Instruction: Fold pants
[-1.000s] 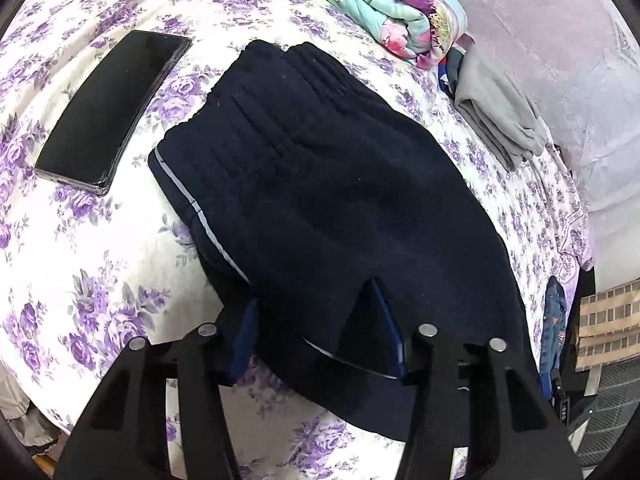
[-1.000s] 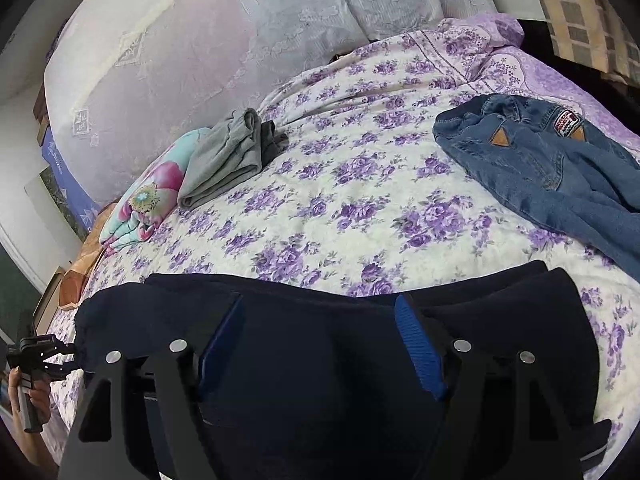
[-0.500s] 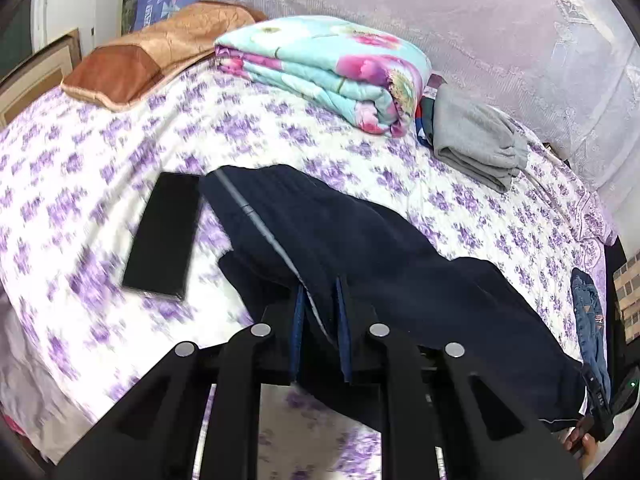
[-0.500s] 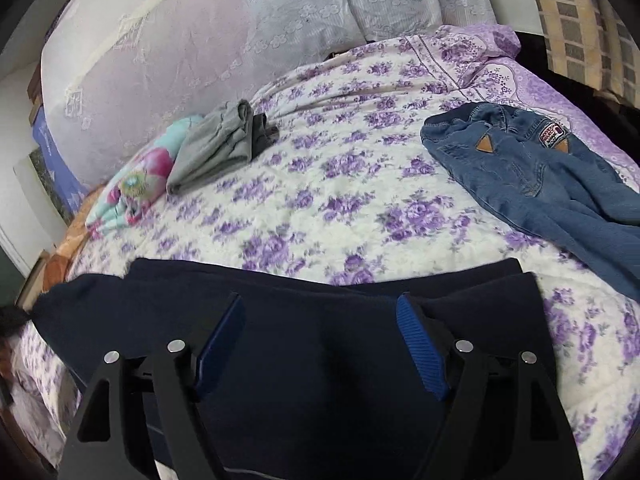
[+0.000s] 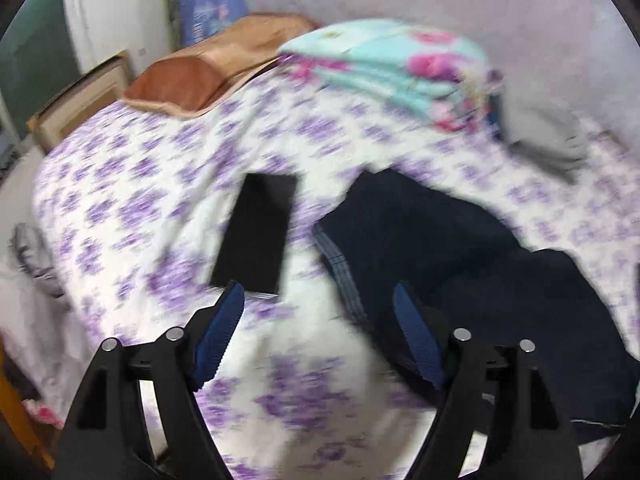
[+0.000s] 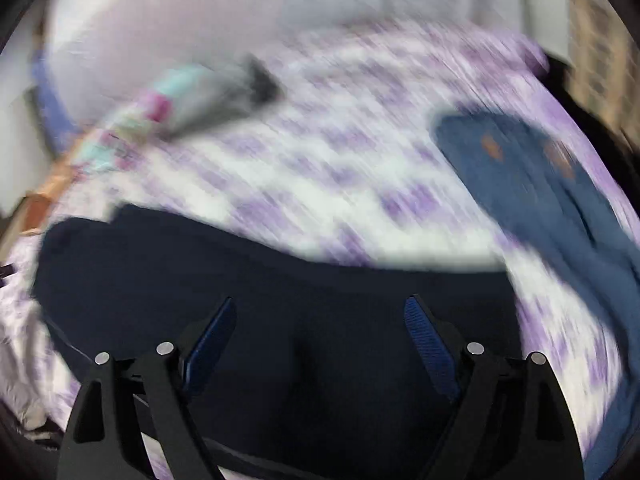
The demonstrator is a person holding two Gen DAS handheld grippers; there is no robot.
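Note:
Dark navy pants (image 5: 460, 256) lie folded on the purple-flowered bedspread (image 5: 152, 176), waistband edge with a pale stripe toward the phone. My left gripper (image 5: 318, 312) hangs above the sheet just left of the waistband. Its jaws are opening, and only bare sheet and the pants' edge show between them. In the right wrist view the same pants (image 6: 248, 280) spread across the lower half of the blurred frame. My right gripper (image 6: 320, 320) stands open over the cloth, its pads apart from it.
A black phone (image 5: 256, 232) lies left of the pants. A folded floral quilt (image 5: 392, 72), grey clothes (image 5: 540, 136) and a brown pillow (image 5: 208, 68) sit at the bed's far side. Blue jeans (image 6: 540, 192) lie at the right. The bed edge drops off at left.
The left gripper, shut on the pants' waistband edge half a second ago, has let go, spread wide and lifted away leftward. The right gripper stays open and has shifted; both views now blur.

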